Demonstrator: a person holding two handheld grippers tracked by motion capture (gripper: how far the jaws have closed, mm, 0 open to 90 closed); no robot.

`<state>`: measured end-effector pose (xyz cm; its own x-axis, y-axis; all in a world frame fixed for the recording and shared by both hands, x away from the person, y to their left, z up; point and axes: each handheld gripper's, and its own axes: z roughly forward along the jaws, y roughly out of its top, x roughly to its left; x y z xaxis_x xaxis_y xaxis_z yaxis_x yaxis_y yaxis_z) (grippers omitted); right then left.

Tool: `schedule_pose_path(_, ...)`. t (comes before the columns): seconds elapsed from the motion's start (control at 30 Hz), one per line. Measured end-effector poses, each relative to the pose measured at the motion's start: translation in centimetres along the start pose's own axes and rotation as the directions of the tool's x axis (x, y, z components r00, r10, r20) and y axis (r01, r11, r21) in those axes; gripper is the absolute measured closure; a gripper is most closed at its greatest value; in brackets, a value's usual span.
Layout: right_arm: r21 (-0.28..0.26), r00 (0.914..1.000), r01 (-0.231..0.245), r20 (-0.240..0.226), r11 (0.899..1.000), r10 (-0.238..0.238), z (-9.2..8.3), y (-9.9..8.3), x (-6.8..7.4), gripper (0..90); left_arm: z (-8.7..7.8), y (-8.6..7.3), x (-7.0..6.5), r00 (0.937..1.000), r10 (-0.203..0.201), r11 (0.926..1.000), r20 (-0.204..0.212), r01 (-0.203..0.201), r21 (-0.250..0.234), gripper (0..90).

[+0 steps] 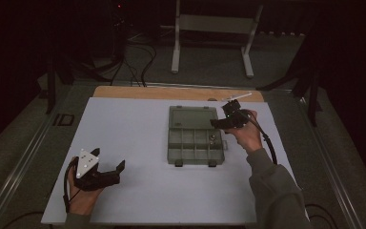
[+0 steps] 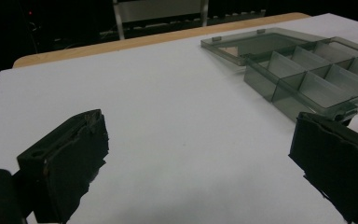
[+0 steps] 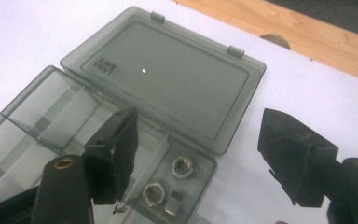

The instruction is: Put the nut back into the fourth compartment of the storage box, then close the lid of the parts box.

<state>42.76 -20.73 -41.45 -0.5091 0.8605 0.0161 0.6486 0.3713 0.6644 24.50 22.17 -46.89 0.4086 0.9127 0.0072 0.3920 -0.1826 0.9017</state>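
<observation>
Right gripper view: the right tongs (image 3: 205, 154) are seen open and empty, directly over the nuts (image 3: 168, 182) in the end compartment of the organiser box (image 1: 194, 135) near the bench's far right edge. Left tongs (image 1: 108, 172), open and empty, lie well apart.

The right gripper (image 3: 200, 158) hung w/ black jaws wide apart, nothing between them, over a smoky clear plastic compartment box (image 3: 37, 116), hinged lid (image 3: 168, 79) flat open. Two metal hex nuts (image 3: 182, 167) & a small block lay in one corner compartment.
</observation>
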Motion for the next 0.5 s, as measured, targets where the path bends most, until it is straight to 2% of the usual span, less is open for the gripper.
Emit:
schedule_pose_path(0.2, -0.031, 1.0, -0.001, -0.003, 1.0, 0.001, 0.0, 0.2, 0.0, 27.7, 0.0, 0.1, -0.2, 1.0, 0.001, 1.0, -0.001, -0.001, -0.004, 4.2)
schedule_pose_path(0.5, -0.083, 1.0, -0.004, 0.002, 0.997, 0.004, 0.6, 0.6, -0.2, 27.6, 0.7, 0.5, -1.1, 0.9997, -0.004, 0.9999, 0.024, 0.004, -0.01, 4.2)
